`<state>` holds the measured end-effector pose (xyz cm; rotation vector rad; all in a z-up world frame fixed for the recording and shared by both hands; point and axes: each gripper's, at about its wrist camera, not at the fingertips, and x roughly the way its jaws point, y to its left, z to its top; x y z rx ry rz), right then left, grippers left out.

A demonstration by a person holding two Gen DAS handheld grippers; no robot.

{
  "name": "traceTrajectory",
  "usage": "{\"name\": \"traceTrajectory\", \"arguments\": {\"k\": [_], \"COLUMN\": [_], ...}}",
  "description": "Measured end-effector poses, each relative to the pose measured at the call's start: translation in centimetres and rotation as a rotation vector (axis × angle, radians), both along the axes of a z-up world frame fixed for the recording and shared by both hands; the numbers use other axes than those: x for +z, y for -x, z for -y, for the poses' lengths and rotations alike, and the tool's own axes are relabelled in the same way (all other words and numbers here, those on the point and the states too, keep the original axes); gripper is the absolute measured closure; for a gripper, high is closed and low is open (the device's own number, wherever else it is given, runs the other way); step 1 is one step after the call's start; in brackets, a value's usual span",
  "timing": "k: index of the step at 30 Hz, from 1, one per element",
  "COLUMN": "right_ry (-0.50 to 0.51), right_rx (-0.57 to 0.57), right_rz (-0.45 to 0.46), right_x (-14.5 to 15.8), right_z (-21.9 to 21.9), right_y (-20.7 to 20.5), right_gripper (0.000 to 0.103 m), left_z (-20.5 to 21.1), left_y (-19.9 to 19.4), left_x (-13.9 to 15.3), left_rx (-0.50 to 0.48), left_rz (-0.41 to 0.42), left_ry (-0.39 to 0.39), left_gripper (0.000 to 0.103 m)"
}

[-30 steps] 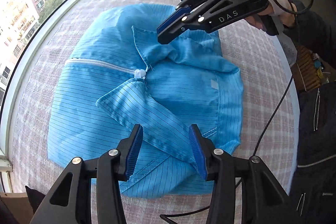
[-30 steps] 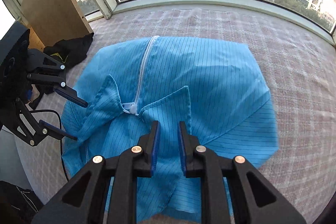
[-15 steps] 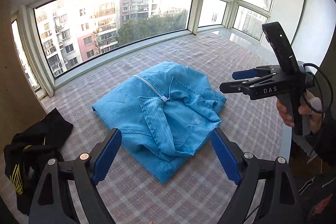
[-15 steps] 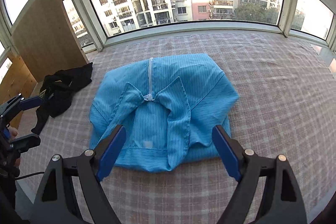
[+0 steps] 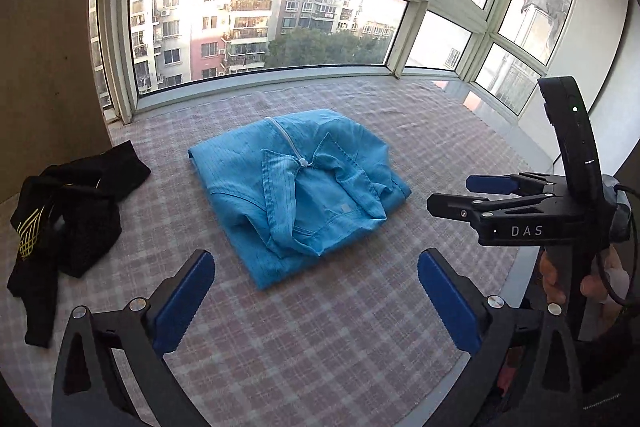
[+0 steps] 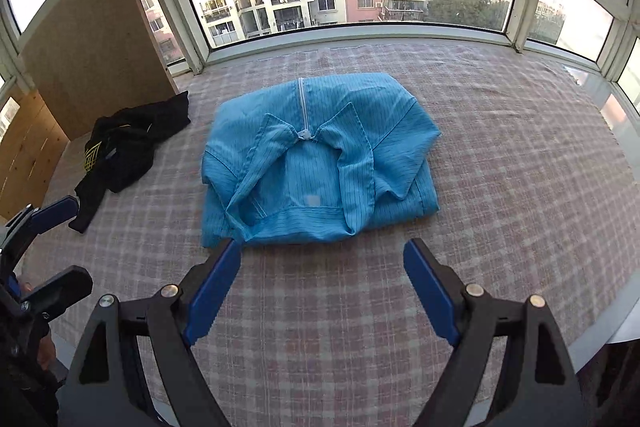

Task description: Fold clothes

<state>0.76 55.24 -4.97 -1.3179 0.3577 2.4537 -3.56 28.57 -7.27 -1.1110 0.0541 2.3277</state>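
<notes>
A blue striped jacket (image 5: pixel 296 187) lies folded in a compact rectangle on the checked tablecloth, collar and white zipper facing up; it also shows in the right wrist view (image 6: pixel 316 163). My left gripper (image 5: pixel 316 299) is open and empty, held back above the cloth short of the jacket's near edge. My right gripper (image 6: pixel 320 291) is open and empty, also back from the jacket. The right gripper shows at the right of the left wrist view (image 5: pixel 452 195), and the left gripper at the left edge of the right wrist view (image 6: pixel 56 247).
A crumpled black garment (image 5: pixel 68 203) with a yellow print lies left of the jacket, also in the right wrist view (image 6: pixel 124 147). A wooden cabinet (image 6: pixel 92 43) stands at the back left. Windows run along the far side. The table edge (image 6: pixel 600 343) curves at the right.
Both grippers have pulled up and back from the jacket and opened wide. The right gripper, nearly shut over the collar a second ago, now holds nothing. The jacket lies still.
</notes>
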Motion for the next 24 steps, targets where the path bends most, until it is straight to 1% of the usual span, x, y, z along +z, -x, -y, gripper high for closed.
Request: {"name": "traceTrajectory", "arguments": {"k": [3, 5, 9, 11, 16, 24], "right_ry": [-0.062, -0.07, -0.07, -0.074, -0.057, -0.092], "right_rx": [-0.001, 0.006, 0.008, 0.009, 0.008, -0.012], "right_rz": [0.01, 0.004, -0.008, 0.002, 0.001, -0.014], "right_x": [0.5, 0.8, 1.0, 0.9, 1.1, 2.7], "right_z": [1.2, 1.7, 2.3, 2.7, 4.2, 9.5], "right_y": [-0.8, -1.2, -1.9, -2.0, -2.3, -2.7], "right_gripper": [0.019, 0.019, 0.019, 0.019, 0.019, 0.019], "left_z": [0.0, -0.2, 0.3, 1.1, 3.1, 6.0], "left_y": [-1.1, -2.0, -3.2, -3.6, -4.6, -7.0], "left_x": [0.1, -0.2, -0.3, -0.3, 0.5, 1.8], "left_rx": [0.059, 0.091, 0.134, 0.159, 0.137, 0.07], "left_rz": [-0.02, -0.017, -0.042, -0.046, -0.053, -0.068], "left_ry": [0.064, 0.105, 0.148, 0.16, 0.158, 0.162], "left_gripper": [0.001, 0.001, 0.001, 0.001, 0.001, 0.001]}}
